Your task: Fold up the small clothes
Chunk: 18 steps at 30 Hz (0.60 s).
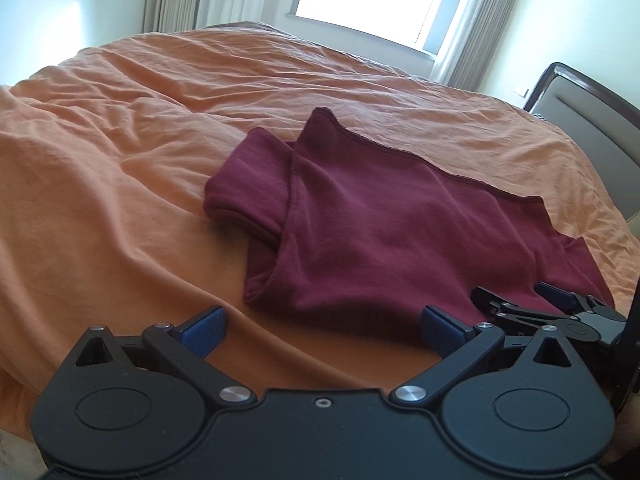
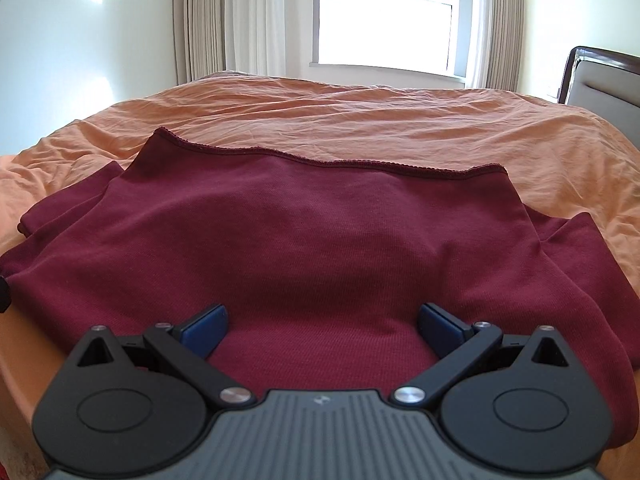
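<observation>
Over orange bedding (image 1: pixel 120 168): left gripper (image 1: pixel 322 330) and right gripper (image 2: pixel 322 328) spread wide, empty, above maroon garment (image 2: pixel 320 240); folded sleeve at 10 o'clock, left view only.

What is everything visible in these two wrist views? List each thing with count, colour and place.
garment: one, dark red, partly folded, lying on the bed just ahead of both claws, hemmed edge on the far side
bed cover: one, orange, wrinkled, spread over the whole bed under the garment
headboard: one, dark frame with grey padding, at the right edge of the bed
window: one, bright, in the far wall behind the bed
curtains: beige and white, hanging on both sides of the window
walls: pale, left and right of the window
left claw: one, black with blue pads, open, over the garment's near left corner
right claw: one, black with blue pads, open, over the garment's near edge
</observation>
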Each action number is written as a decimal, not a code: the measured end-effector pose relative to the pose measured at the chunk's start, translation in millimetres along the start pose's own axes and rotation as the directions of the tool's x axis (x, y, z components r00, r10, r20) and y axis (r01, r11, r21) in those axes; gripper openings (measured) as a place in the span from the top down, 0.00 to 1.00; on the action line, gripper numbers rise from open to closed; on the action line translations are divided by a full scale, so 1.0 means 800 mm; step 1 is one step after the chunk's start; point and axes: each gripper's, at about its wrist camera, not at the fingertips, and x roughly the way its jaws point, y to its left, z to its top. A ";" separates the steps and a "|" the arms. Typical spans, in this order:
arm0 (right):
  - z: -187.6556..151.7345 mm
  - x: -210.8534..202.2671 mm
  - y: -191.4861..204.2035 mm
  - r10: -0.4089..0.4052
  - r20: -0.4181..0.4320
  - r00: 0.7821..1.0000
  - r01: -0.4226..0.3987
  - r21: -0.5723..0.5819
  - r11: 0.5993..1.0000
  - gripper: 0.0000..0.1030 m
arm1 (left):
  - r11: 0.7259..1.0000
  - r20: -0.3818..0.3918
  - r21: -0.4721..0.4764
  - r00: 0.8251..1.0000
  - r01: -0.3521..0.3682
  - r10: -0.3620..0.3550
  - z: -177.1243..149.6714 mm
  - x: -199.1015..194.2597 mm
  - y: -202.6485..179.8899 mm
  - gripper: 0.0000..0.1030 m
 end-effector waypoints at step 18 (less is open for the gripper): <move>-0.010 -0.006 0.002 -0.011 0.049 0.999 0.011 0.003 1.000 0.00 | 1.000 -0.057 -0.019 0.998 -0.024 0.022 0.001 0.027 -0.011 0.00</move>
